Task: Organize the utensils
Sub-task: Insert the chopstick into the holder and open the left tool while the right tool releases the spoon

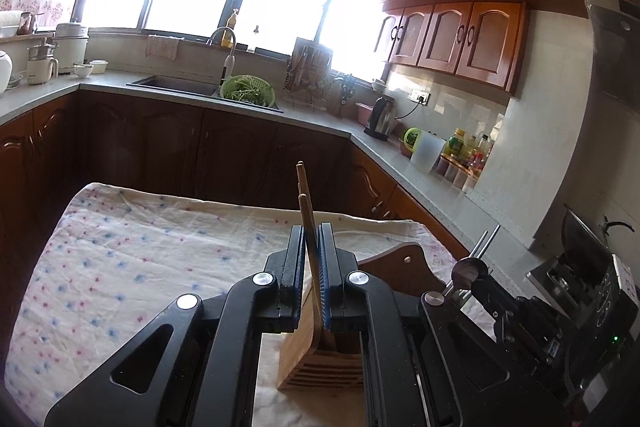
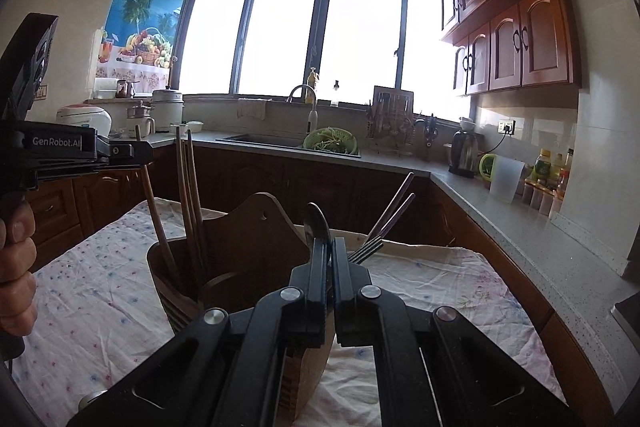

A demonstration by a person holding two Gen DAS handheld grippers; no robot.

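Note:
A wooden utensil holder (image 2: 240, 267) stands on a floral cloth (image 2: 100, 287); it also shows in the left wrist view (image 1: 320, 363). My left gripper (image 1: 312, 247) is shut on wooden chopsticks (image 1: 306, 211), held upright over the holder's left compartment. In the right wrist view the left gripper (image 2: 136, 151) shows at the left, with chopsticks (image 2: 188, 195) reaching down into the holder. My right gripper (image 2: 328, 255) is shut on a dark metal spoon (image 2: 316, 223) above the holder's right side. A fork (image 2: 366, 251) and metal chopsticks (image 2: 394, 205) stick out just right of it.
The cloth-covered table (image 1: 120, 267) stands in a kitchen. A grey counter (image 1: 420, 183) runs behind and to the right, with a sink (image 1: 180, 85), green colander (image 1: 248, 91), kettle (image 1: 382, 119) and bottles (image 1: 464, 151). A stove with a pan (image 1: 584, 243) is at far right.

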